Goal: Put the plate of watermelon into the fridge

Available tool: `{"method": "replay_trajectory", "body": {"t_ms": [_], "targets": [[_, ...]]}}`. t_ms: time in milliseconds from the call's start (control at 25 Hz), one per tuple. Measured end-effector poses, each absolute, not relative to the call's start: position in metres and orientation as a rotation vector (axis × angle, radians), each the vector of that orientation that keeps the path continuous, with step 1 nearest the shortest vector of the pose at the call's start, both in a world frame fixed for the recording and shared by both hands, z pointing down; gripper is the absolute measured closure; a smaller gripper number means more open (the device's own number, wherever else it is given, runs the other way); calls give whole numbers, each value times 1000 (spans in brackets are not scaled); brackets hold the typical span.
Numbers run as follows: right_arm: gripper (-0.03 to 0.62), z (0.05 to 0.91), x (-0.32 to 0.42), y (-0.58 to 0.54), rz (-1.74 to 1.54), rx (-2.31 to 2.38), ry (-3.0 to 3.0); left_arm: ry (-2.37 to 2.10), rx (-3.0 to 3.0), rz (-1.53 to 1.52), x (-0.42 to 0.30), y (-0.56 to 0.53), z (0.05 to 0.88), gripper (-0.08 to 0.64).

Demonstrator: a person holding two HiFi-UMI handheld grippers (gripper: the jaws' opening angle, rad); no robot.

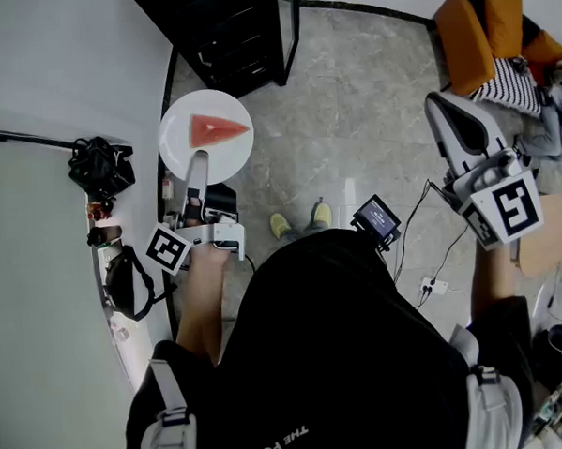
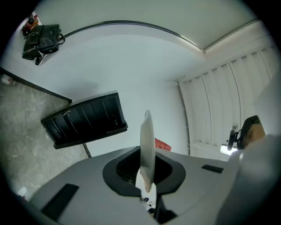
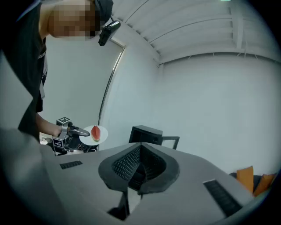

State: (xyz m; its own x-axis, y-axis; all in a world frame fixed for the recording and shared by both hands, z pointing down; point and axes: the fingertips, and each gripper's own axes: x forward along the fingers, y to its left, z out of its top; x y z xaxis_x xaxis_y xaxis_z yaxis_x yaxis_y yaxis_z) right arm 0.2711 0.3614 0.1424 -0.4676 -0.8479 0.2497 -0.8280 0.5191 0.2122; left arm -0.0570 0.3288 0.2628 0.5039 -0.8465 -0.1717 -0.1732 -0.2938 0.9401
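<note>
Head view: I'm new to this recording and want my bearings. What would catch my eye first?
A white plate bearing a red watermelon wedge stands out at upper left, pinched at its rim by the jaws of the left gripper. At right, the right gripper is held out with its jaws together and nothing between them. Orange cushions glow in the top right corner.

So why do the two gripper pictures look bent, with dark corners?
Left gripper view: a wide-angle lens bows the wall rail into an arc and blackens the corners; the edge-on plate is sharp. Right gripper view: same bending and dark corners, pale even light. Head view: milder bending, soft light with faint shadows, watermelon crisp.
</note>
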Motion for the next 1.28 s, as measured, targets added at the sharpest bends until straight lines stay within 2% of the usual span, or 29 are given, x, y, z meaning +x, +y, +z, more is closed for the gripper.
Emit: {"method": "replay_trajectory", "body": {"t_ms": [160, 440, 720, 1280], "targets": [[583, 125, 263, 363, -91, 1466, -2520, -864, 1783, -867, -59, 330, 258, 540], [583, 160, 244, 355, 180, 1767, -2634, -852, 1778, -865, -55, 329, 253, 540], [583, 173, 215, 341, 194, 1718, -2644, -858, 1770, -846, -61, 327, 258, 540], [583, 185, 142, 318, 196, 1661, -2649, -864, 1735, -883, -125, 317, 268, 540]]}}
